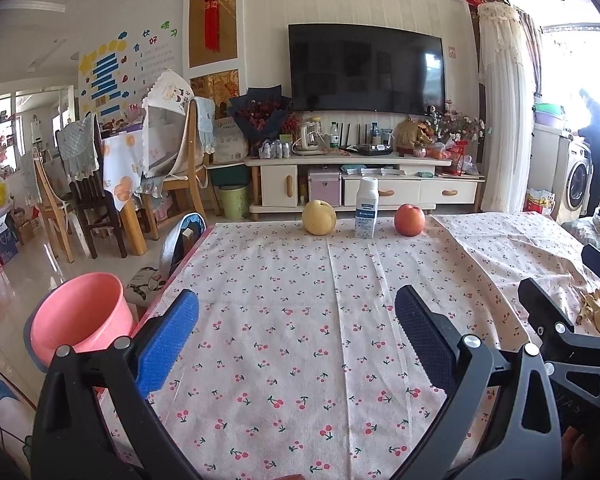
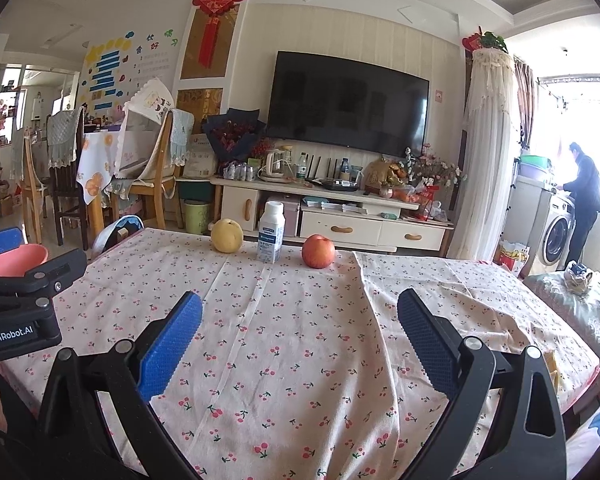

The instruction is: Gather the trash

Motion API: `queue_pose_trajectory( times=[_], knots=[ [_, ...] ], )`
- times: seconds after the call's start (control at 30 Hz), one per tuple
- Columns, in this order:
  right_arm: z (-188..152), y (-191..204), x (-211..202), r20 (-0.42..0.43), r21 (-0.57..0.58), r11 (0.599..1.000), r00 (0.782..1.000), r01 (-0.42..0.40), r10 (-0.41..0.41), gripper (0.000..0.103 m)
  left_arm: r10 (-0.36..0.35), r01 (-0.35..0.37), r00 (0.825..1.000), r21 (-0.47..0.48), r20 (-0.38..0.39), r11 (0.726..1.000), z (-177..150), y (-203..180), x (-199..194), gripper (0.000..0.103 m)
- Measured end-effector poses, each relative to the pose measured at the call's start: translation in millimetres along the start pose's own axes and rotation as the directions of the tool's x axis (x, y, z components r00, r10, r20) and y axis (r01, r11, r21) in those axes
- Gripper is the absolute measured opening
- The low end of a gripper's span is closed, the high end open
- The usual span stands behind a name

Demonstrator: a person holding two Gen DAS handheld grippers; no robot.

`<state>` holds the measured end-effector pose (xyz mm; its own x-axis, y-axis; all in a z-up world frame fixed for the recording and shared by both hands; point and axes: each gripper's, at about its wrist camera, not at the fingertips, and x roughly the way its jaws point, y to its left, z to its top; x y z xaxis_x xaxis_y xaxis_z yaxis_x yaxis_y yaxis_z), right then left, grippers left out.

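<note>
**Both grippers held wide over the cherry cloth, peel scraps at the right edge**

The left gripper hovers above the table with its jaws spread wide and nothing between them; its ribbed blue rubber pads sit on black plastic arms. The right gripper is likewise spread wide and empty, over the same white cotton tablecloth printed with small red cherries, which lies creased in long folds.

The trash, a small heap of dry, curled yellow-brown peel scraps, lies on the cloth near the table's right edge, just beyond the right gripper's black frame in the left wrist view. The pieces are ragged and jumbled, so no single long axis can be told.

A round pink plastic bucket with a smooth wall stands upright, mouth up, on the floor just beside the table's left edge.

At the far side of the table a round yellow pear, an upright white plastic bottle with a blue label and a round red apple stand in a row, apart from one another.
</note>
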<state>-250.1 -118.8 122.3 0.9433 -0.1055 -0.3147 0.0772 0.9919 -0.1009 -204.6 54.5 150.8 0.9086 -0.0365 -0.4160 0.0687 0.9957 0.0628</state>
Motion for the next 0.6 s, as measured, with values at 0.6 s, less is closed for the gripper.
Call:
queue_pose_trajectory(
  times=[0.6],
  knots=[
    [-7.3, 2.7, 67.3, -0.122, 0.034, 0.997, 0.99, -0.065, 0.068, 0.097, -0.007, 0.005, 0.992, -0.017, -0.123, 1.0, -6.3, 2.5, 79.9, 0.099]
  ],
)
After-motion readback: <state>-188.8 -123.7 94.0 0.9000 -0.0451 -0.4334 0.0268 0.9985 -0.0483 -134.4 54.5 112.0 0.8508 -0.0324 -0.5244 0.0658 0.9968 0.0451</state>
